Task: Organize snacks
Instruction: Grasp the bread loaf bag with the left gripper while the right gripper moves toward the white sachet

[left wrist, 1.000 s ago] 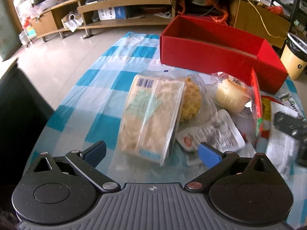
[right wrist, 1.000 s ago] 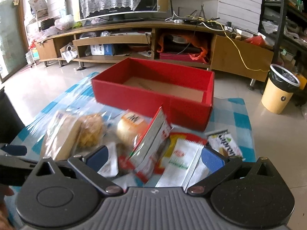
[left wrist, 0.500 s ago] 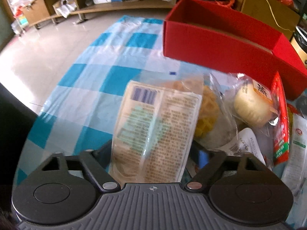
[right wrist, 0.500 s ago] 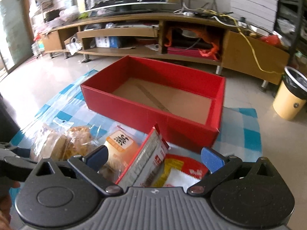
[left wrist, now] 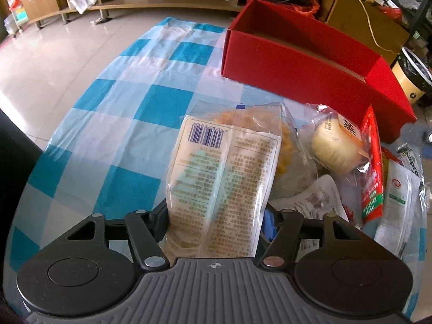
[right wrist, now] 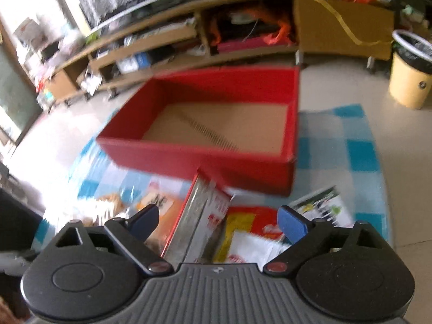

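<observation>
Closing in, the left gripper (left wrist: 216, 221) has its jaws around the near end of a clear snack packet (left wrist: 224, 186) with a barcode; I cannot tell if they press it yet. Ahead of them sits the red box (left wrist: 294, 62). The right gripper (right wrist: 218, 224) has jaws spread wide and closing, with a red-edged silver packet (right wrist: 199, 216) between them, untouched.

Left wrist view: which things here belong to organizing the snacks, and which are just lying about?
Belongs to the job:
- barcode packet, between the closing jaws of the left hand-held gripper
- round bun
- red packet
- red box, empty in the right wrist view

Just lying about:
- bin
- TV shelf
- checked cloth, only the surface underneath
</observation>
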